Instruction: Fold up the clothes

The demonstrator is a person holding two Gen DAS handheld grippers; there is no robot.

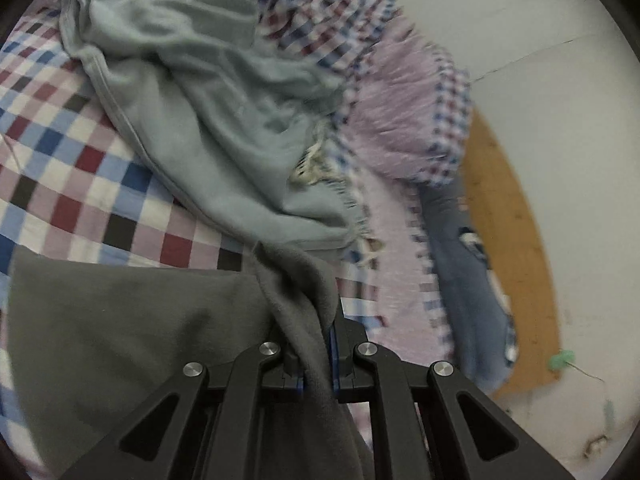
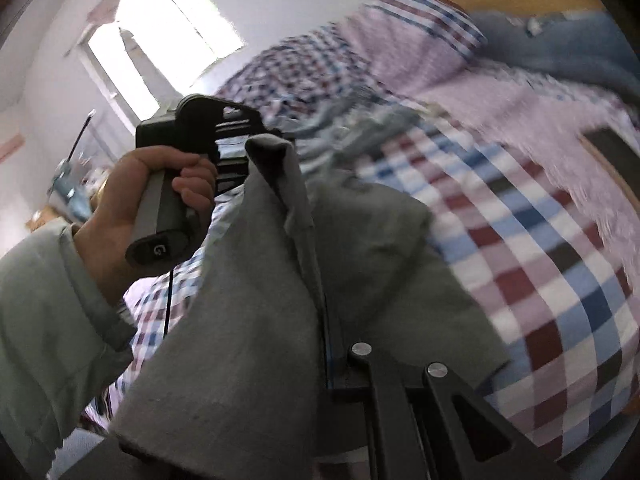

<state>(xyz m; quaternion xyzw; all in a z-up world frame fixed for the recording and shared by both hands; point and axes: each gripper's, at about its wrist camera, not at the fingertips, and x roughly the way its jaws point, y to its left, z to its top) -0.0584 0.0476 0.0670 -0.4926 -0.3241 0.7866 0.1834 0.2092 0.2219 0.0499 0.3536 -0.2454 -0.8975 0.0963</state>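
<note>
Grey cloth (image 1: 120,332) fills the nearest part of both views. On the left wrist camera a bunched fold of it runs between the two black fingers of the left gripper (image 1: 316,340), which are pressed together on it, blue pads showing at either side of the fold. The rest of the garment spreads out to the left, over a checked bedsheet (image 1: 68,176) in red, blue, white and black squares.

On the right wrist camera the same grey cloth (image 2: 248,320) hangs in a broad sheet across the front of the right gripper (image 2: 326,344). Only its right finger and linkage show; the other side is covered, and an edge of the fabric runs down along the visible finger into the tongs. Whether these are clamped on the cloth cannot be told from this view. Higher up, a corner of the garment is pinched at the left gripper (image 2: 256,148), whose handle is held by a hand (image 2: 132,200) coming out of a pale green sleeve (image 2: 44,312).

Beyond the grey piece, a crumpled pale blue-green garment (image 1: 208,120) lies on the bedsheet (image 2: 540,272). Past it sit a checked pillow (image 1: 408,120) and blue denim (image 1: 464,264), beside an orange wooden board (image 1: 508,248). A white wall (image 1: 540,20) stands behind, and a bright window (image 2: 168,28) shows in the right view.
</note>
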